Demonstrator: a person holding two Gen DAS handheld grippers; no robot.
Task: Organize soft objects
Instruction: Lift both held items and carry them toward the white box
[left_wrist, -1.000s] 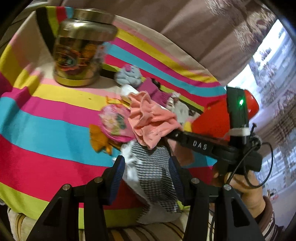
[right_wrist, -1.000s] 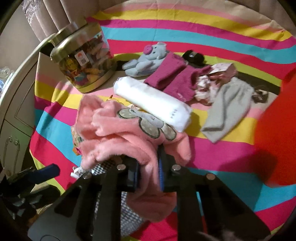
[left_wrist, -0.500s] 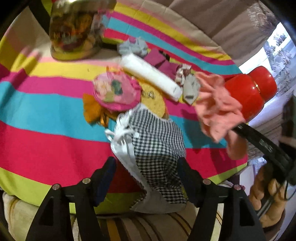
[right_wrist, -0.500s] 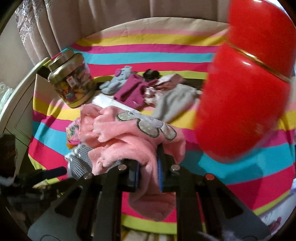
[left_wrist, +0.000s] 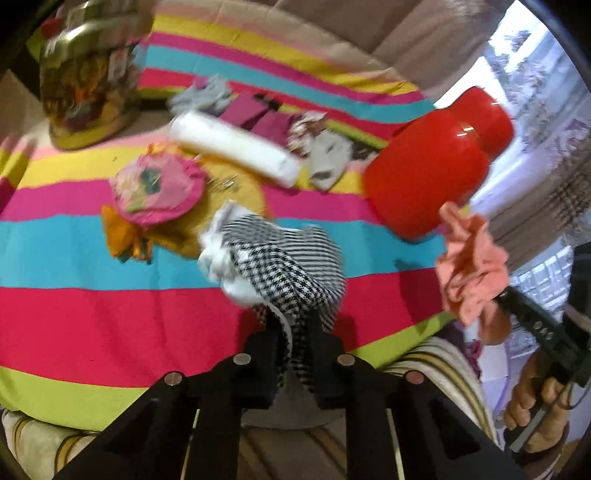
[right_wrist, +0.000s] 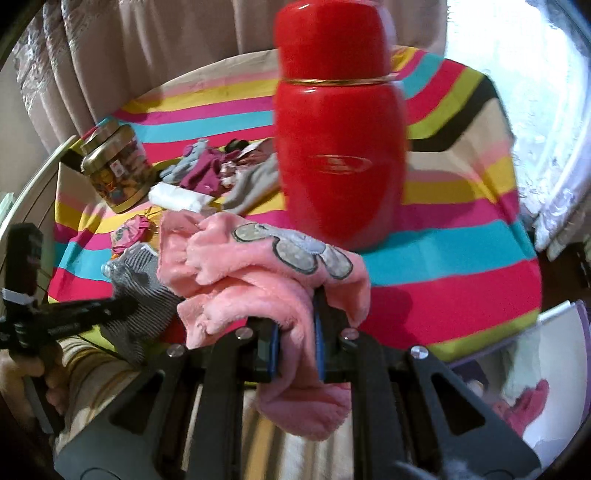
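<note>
Two tools are each pinching a piece of cloth over the striped tabletop. Far left in the left wrist view stands a gold-lidded jar, hard and no part of the sorting. Beside it on the cloth cover lie a pink round fabric piece with an orange scrap touching its lower edge, then a white rolled cloth, with purple garments and a grey sock just behind and to its right.

At centre, the left tool has its jaws pressed together on the near edge of the black-and-white checked garment; the rest of that garment is bunched on the tabletop, its white lining showing. It looks thin and limp, so a pinch on one hem should carry it, though it will likely trail and could drag its neighbours.

Right of it stands the red flask, upright and rigid, probably easy to knock with a swinging cloth.

Furthest right, the right tool is closed on the pink fleece garment, clear of the tabletop and just in front of the flask. The fleece seems light, thick and springy; a grip through a gathered fold, as here, should hold better than a single layer.
</note>
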